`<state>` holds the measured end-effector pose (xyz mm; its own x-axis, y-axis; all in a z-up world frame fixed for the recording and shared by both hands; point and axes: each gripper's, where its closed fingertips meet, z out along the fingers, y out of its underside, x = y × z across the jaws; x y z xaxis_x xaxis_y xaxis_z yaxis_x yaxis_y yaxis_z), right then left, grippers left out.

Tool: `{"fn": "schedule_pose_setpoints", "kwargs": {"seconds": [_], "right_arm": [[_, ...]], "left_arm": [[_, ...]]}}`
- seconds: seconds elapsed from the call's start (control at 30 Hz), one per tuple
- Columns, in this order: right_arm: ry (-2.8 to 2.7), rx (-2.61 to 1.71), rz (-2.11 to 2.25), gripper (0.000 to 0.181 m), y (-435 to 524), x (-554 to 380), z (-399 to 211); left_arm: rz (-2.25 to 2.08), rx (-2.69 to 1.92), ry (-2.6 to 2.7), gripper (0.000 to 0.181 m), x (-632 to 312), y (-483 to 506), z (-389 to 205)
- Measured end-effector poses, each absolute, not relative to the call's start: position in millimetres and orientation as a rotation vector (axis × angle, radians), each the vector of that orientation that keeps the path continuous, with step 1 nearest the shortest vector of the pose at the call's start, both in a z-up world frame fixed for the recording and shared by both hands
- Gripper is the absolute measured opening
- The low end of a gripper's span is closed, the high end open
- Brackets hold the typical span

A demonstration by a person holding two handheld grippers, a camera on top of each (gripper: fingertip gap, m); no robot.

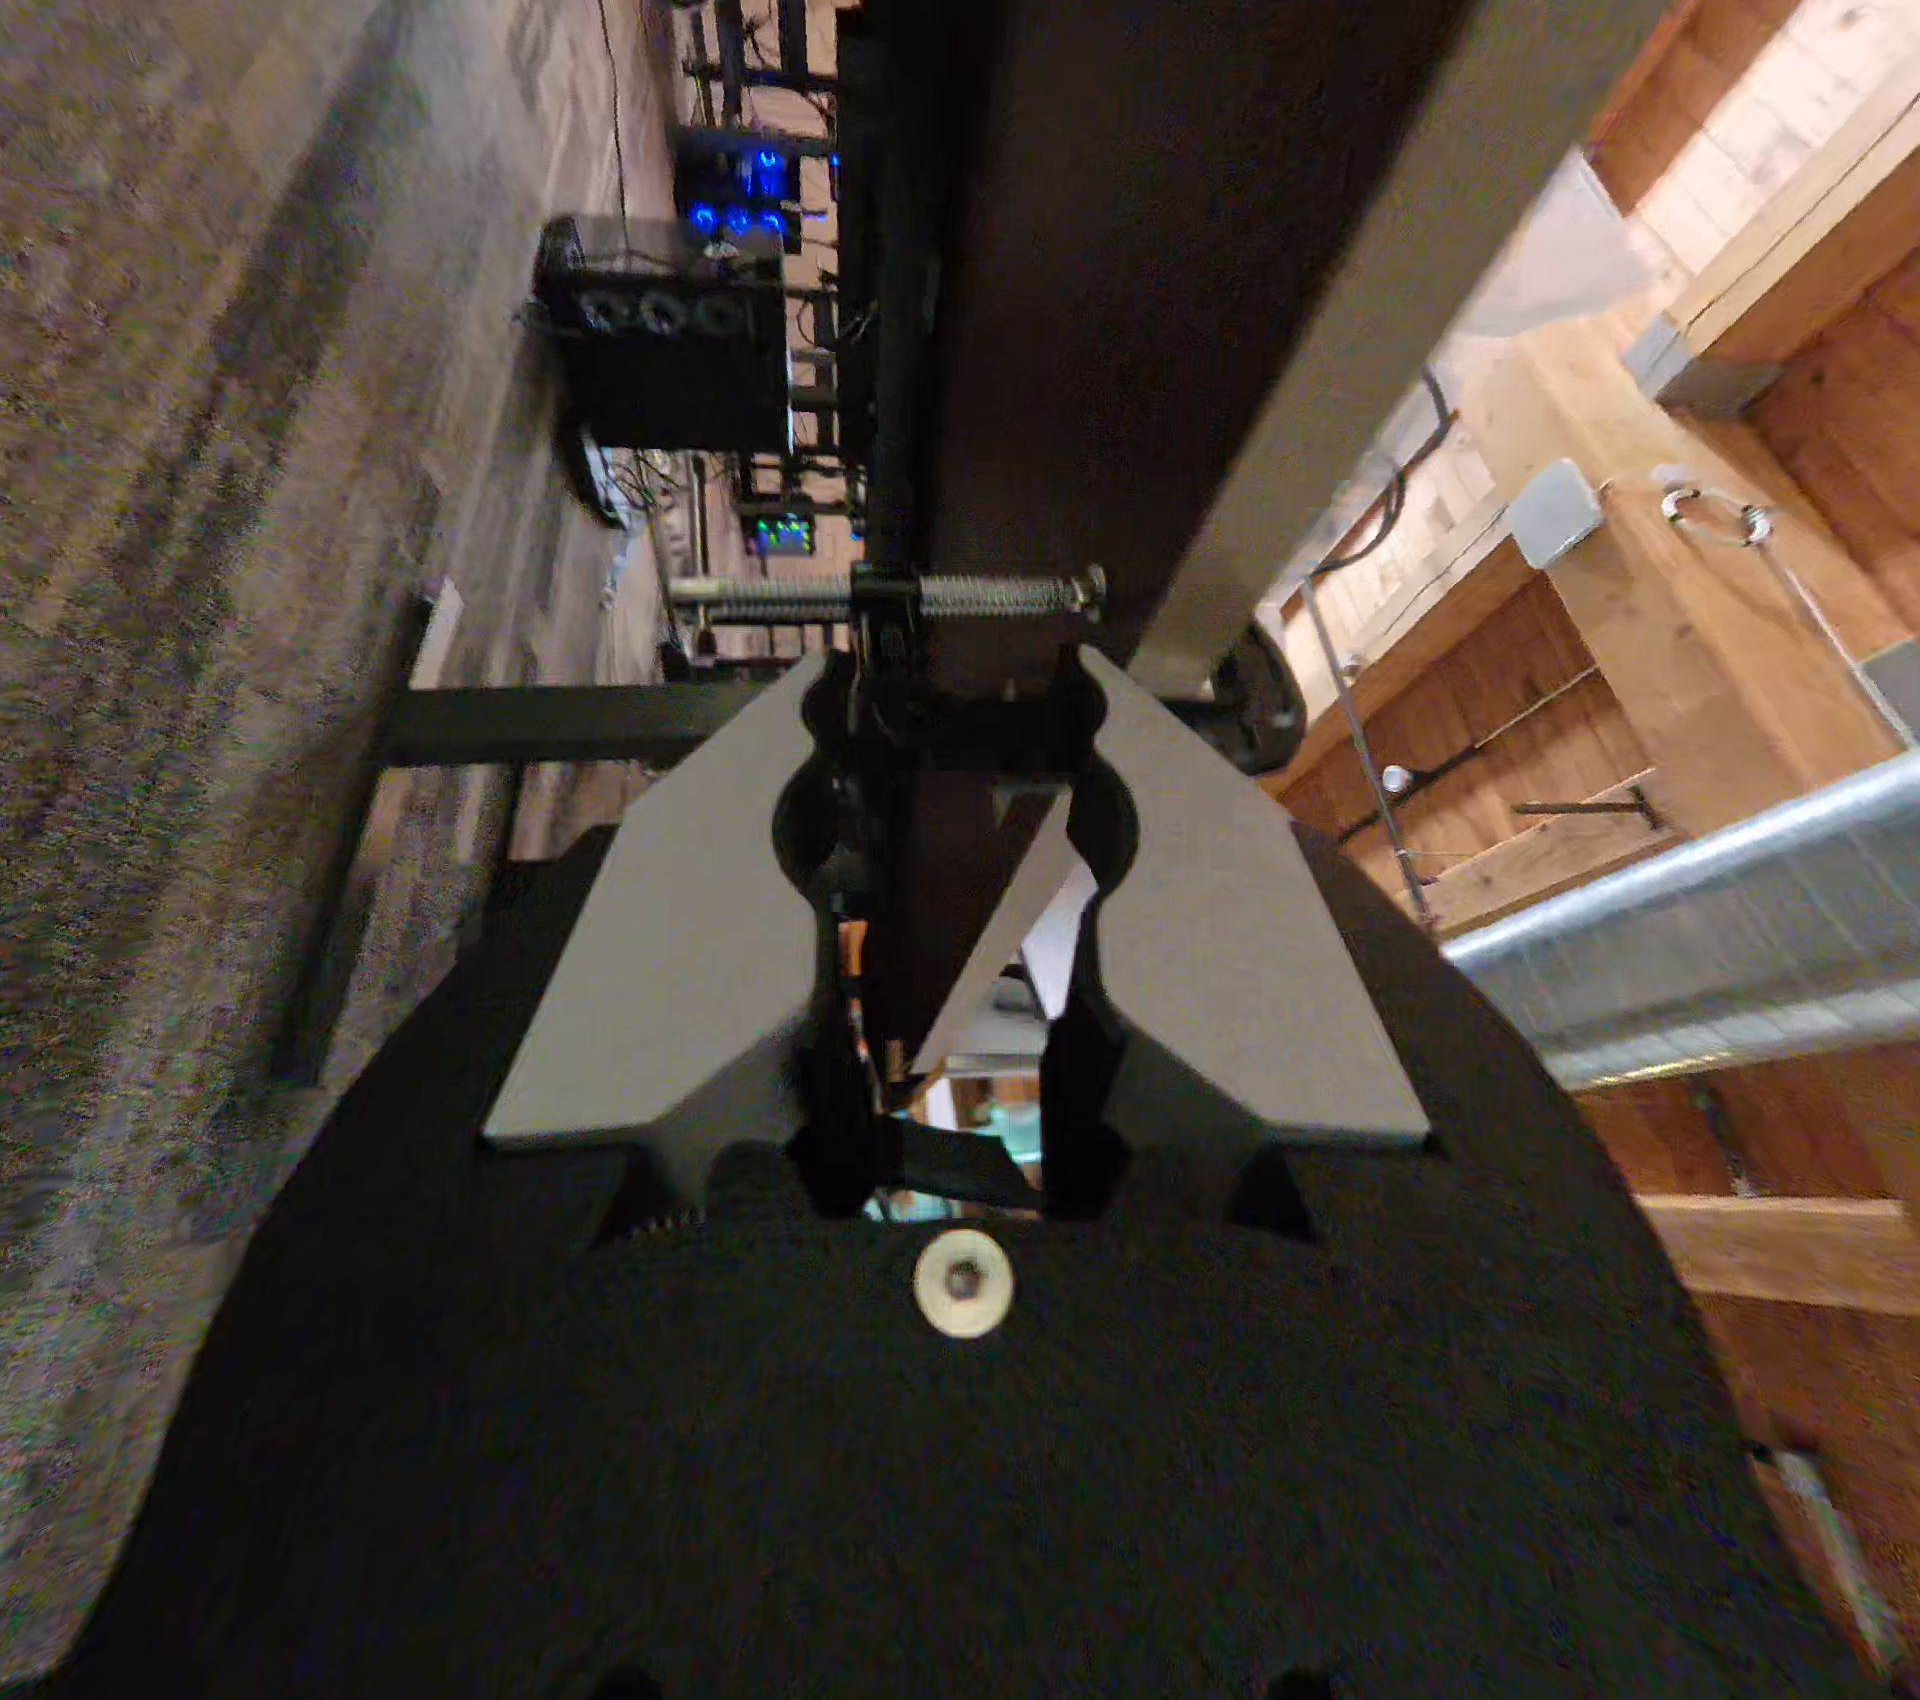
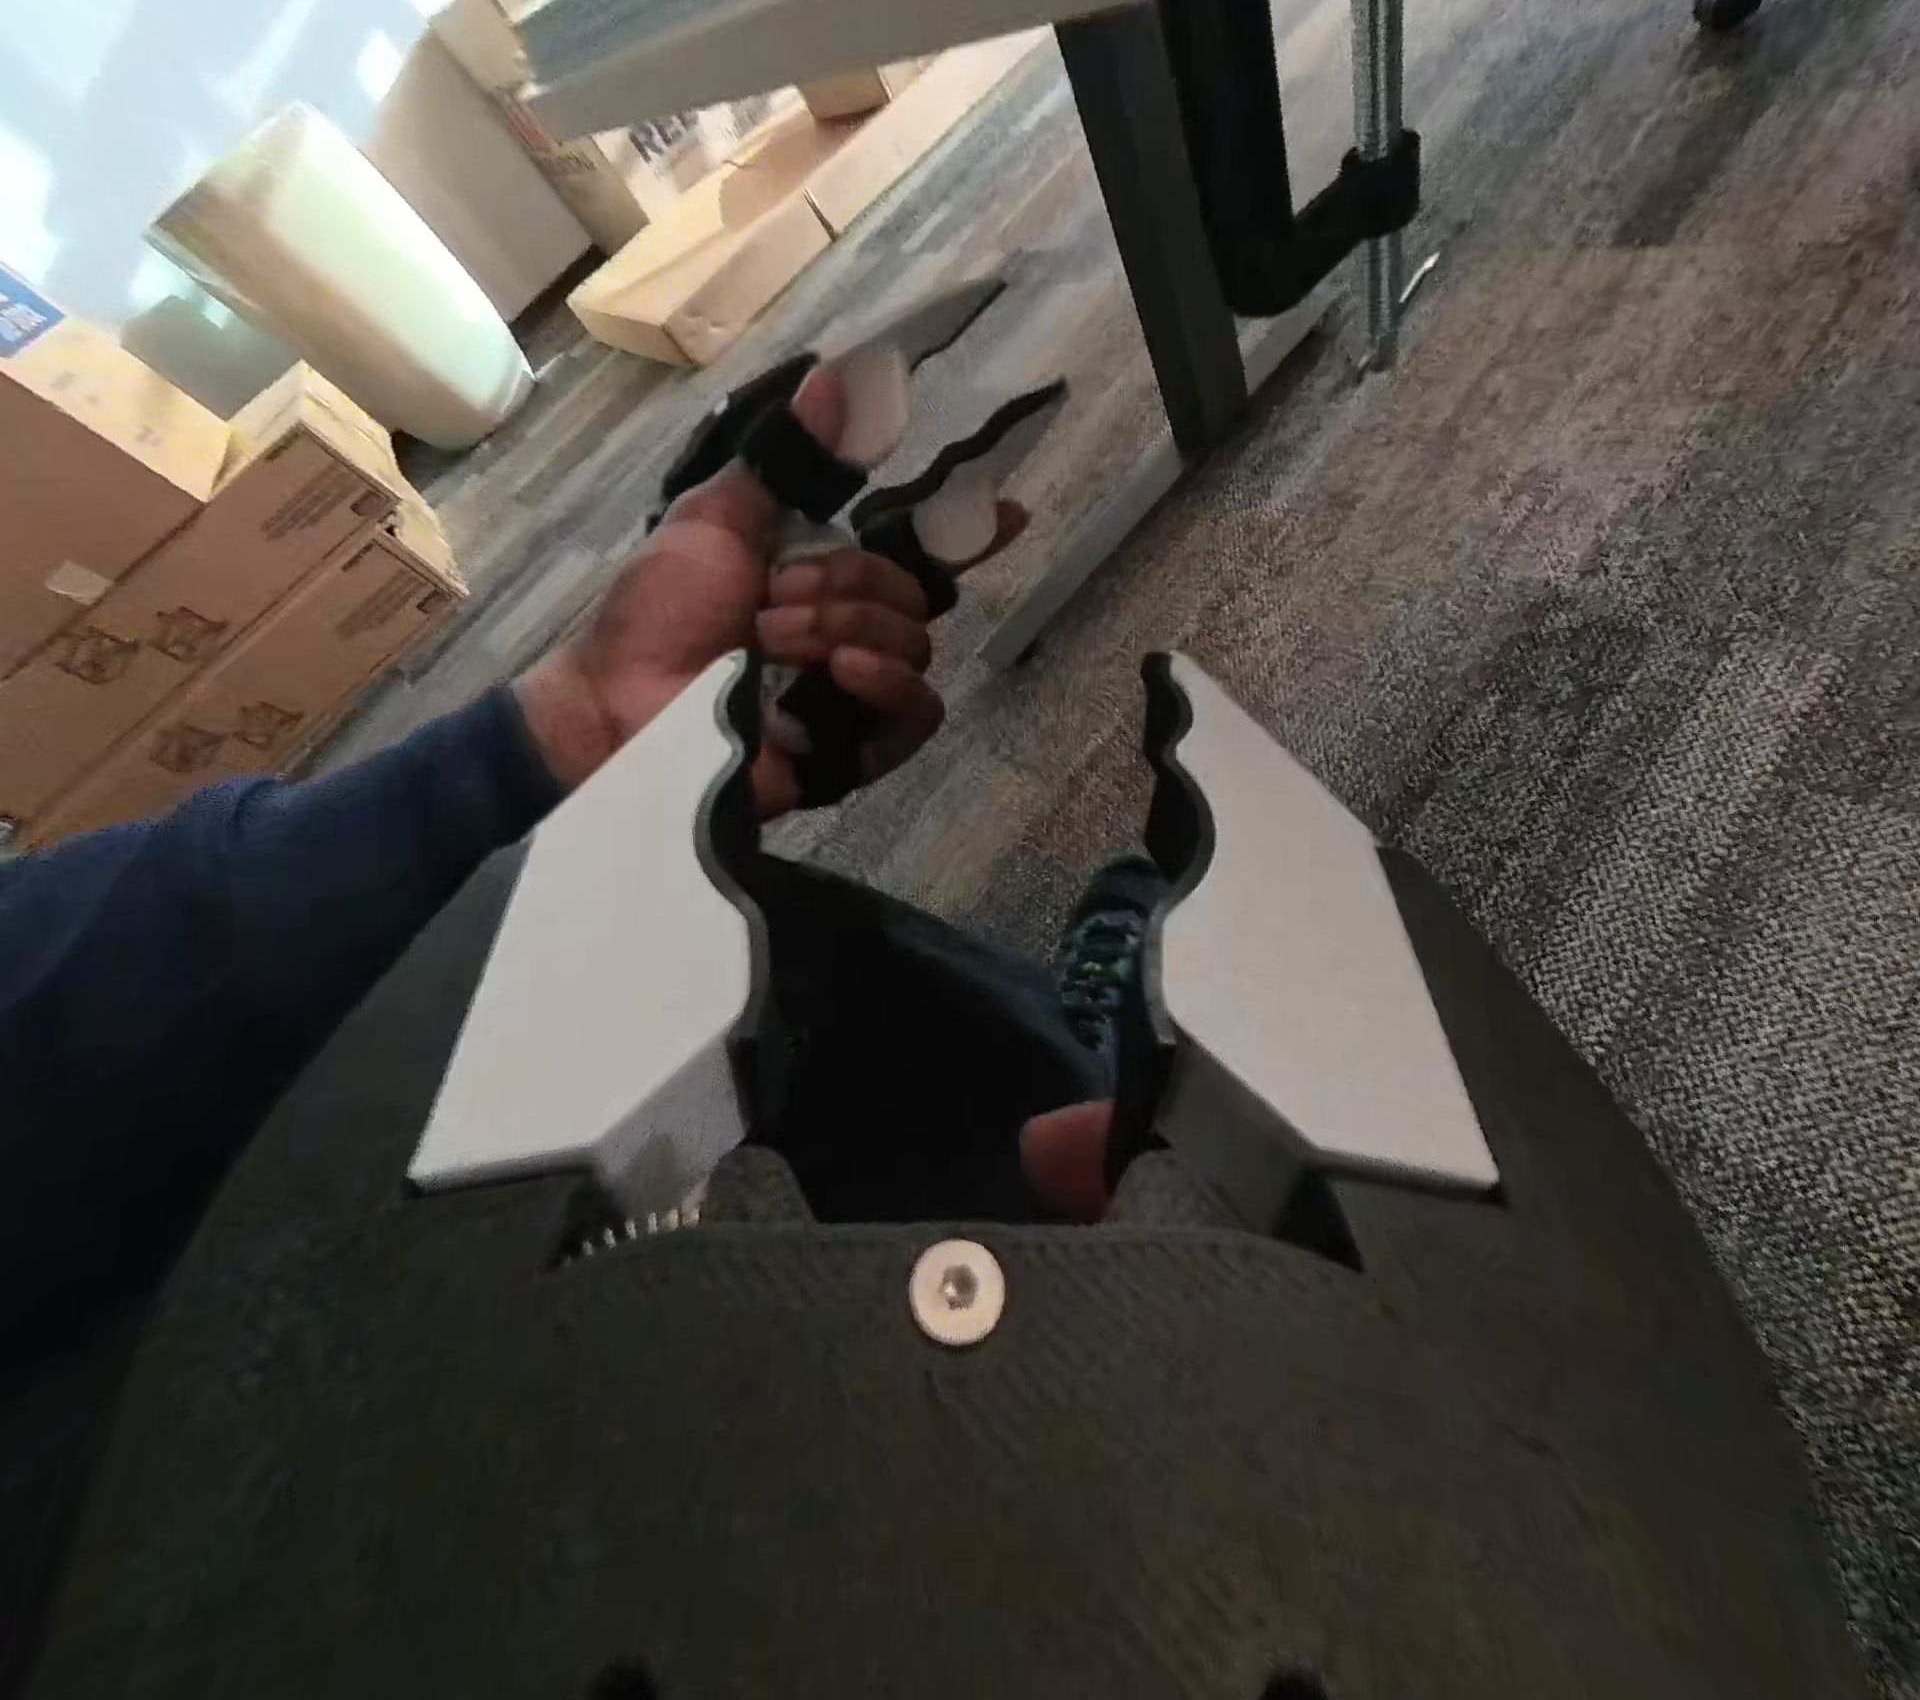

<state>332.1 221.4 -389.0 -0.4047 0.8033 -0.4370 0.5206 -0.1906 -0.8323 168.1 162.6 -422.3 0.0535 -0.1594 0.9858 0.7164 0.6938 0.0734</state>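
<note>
My left gripper (image 1: pixel 951 674) is open and empty. Its grey fingers point at a black C-clamp (image 1: pixel 883 694) with a threaded screw (image 1: pixel 977 596), fixed on the table edge (image 1: pixel 1403 196). The clamp sits just ahead of the fingertips; I cannot tell if they touch. My right gripper (image 2: pixel 940 684) is open and empty, held low over the carpet. The right wrist view shows a hand (image 2: pixel 686 601) holding the left gripper (image 2: pixel 1023 341) near the table leg (image 2: pixel 1153 196), with the clamp (image 2: pixel 1278 196) beyond the leg.
Cardboard boxes (image 2: pixel 156 611), a white roll (image 2: pixel 343 268) and flat cartons (image 2: pixel 779 227) stand on the carpet to the left. A leg and shoe (image 2: pixel 1101 933) lie below my right gripper. Computer towers (image 1: pixel 675 341) stand under the tables. A metal duct (image 1: pixel 1714 902) runs overhead.
</note>
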Motion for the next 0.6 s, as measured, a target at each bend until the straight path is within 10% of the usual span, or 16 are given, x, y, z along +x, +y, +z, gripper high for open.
{"fn": "schedule_pose_setpoints", "kwargs": {"seconds": [0.6], "right_arm": [[-1.823,-1.602,1.463,0.073,250.5,229.0,-398.1]], "left_arm": [[-1.054,-0.885,-1.505,0.051,79.8,252.2,-486.6]]}}
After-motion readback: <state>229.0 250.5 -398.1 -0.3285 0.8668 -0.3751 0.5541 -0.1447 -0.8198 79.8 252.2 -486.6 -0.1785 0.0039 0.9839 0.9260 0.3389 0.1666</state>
